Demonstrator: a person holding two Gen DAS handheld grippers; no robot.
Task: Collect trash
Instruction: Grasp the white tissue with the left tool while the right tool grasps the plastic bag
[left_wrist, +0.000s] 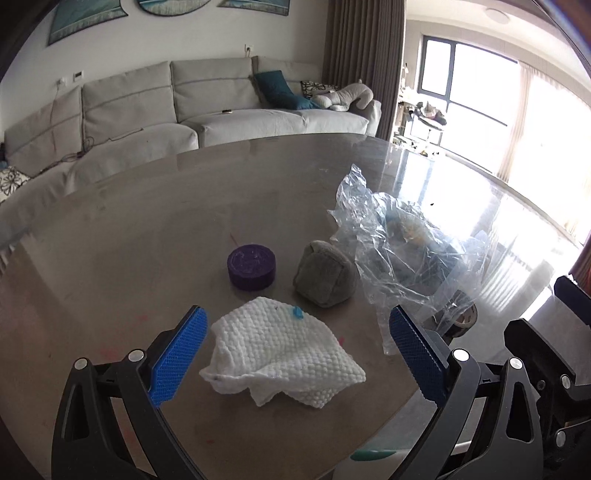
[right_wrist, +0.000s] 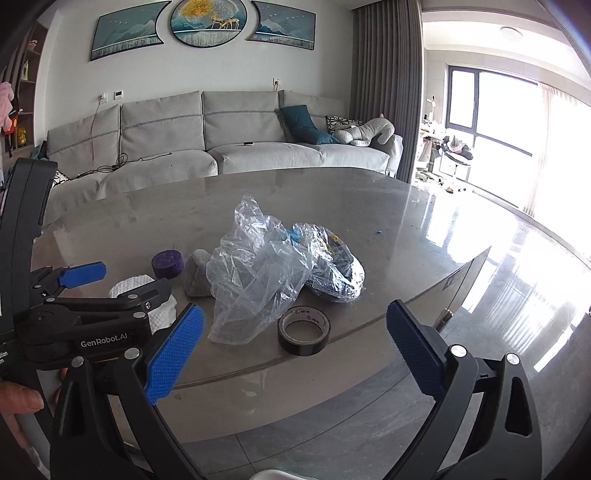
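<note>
A crumpled white paper towel (left_wrist: 280, 354) lies on the round grey table (left_wrist: 147, 221), right between the open fingers of my left gripper (left_wrist: 299, 354). Behind it stand a purple round lid (left_wrist: 252, 266) and a grey beanbag (left_wrist: 325, 273). A clear plastic bag (left_wrist: 399, 240) with wrappers inside lies to the right. In the right wrist view my right gripper (right_wrist: 295, 350) is open and empty, just off the table's near edge, facing a black tape roll (right_wrist: 303, 330) and the plastic bag (right_wrist: 258, 273). The left gripper (right_wrist: 74, 314) shows at the left there.
A grey sofa (right_wrist: 221, 144) with cushions and a plush toy runs behind the table. The table's near edge (right_wrist: 332, 354) curves over a glossy tiled floor. Bright windows (right_wrist: 498, 122) and curtains are at the right.
</note>
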